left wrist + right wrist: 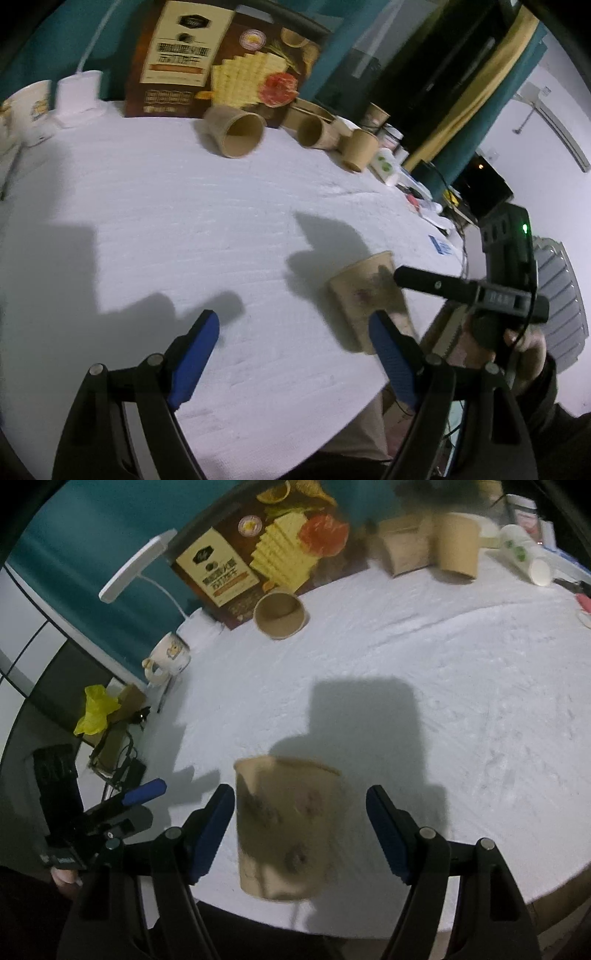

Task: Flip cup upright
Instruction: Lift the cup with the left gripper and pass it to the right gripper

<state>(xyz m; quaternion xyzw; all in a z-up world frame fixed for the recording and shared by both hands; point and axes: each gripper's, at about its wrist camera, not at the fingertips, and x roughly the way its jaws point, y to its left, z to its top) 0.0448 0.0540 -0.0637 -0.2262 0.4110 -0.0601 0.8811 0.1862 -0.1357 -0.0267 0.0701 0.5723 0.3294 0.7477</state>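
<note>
White cloth covers the round table point(406, 672), with a teal wall behind its far edge. Right gripper point(300, 829): jaws spread wide, blue pads standing on either side of the printed paper cup point(284, 827) near the table's near edge; the cup is blurred, and contact with either pad cannot be confirmed. Its rim appears to face the far side. Left gripper point(293, 356): jaws wide apart, holding nothing, above bare cloth, with the same cup point(365, 299) just beside its right pad. At the far edge a cracker box point(258, 550) stands, a plain brown cup point(280, 614) lies before it, and a white mug point(168, 657) sits at the left edge.
</note>
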